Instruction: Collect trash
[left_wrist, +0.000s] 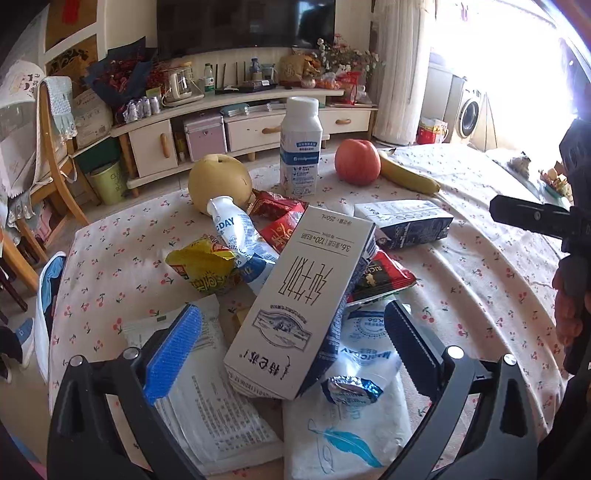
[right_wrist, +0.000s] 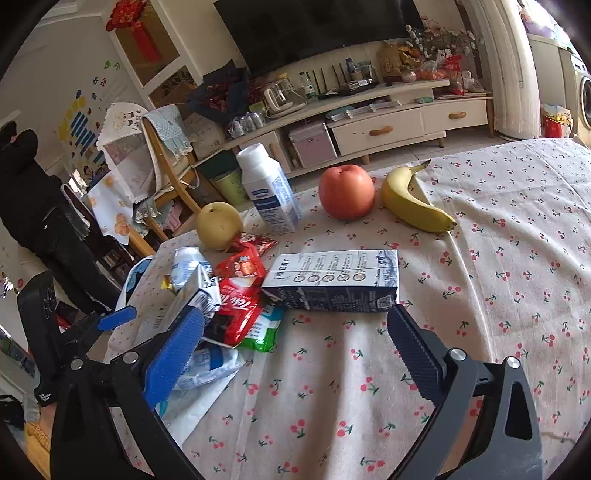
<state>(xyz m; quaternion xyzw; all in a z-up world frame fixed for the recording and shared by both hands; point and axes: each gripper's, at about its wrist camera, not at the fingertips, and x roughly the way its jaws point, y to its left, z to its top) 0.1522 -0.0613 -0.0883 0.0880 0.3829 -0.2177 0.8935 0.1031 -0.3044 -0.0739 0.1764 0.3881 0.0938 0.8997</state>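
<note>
Cartons (left_wrist: 299, 299) and wrappers (left_wrist: 201, 271) heaped on tablecloth (left_wrist: 480, 280).

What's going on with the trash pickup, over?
Left gripper jaws open around the white milk carton, not shut. Right gripper open, empty, near the dark blue carton. Wrappers piled underneath; apple, banana, pear stay.
</note>
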